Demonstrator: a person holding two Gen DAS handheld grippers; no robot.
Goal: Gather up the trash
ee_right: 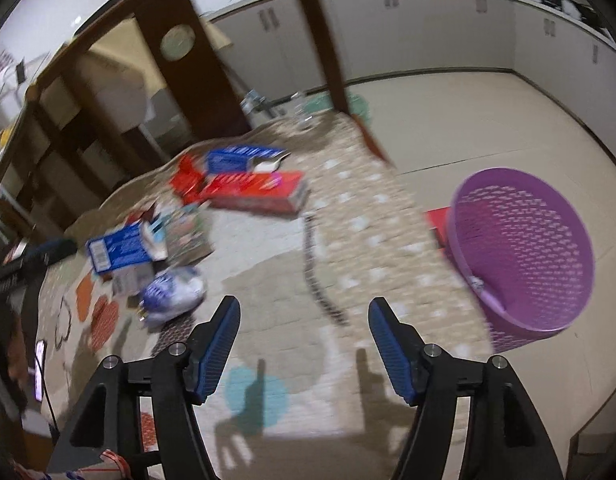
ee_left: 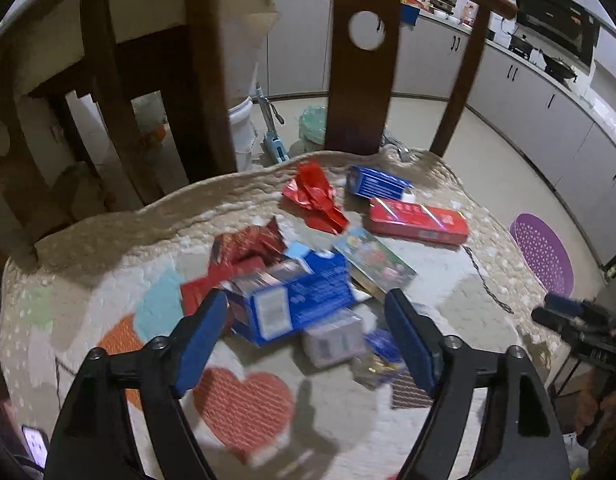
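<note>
A quilted beige cloth with hearts and coloured patches covers the table, which stands in a kitchen with grey floor-level cabinets along the far wall and dark wooden chair backs at its far edge. The trash lies in a loose heap toward the middle: a blue carton, a long red box, crumpled red wrapping, a second blue box near the far edge, and a small crumpled blue-and-white bag.

The near part of the cloth is bare, and pale floor lies open beyond the table's right edge.

The left claw hangs wide open above the blue carton, gripping nothing. The right claw is also open and empty over bare cloth.

Only the right wrist view shows fully the purple perforated basket beside the table; the left view catches just its rim.
</note>
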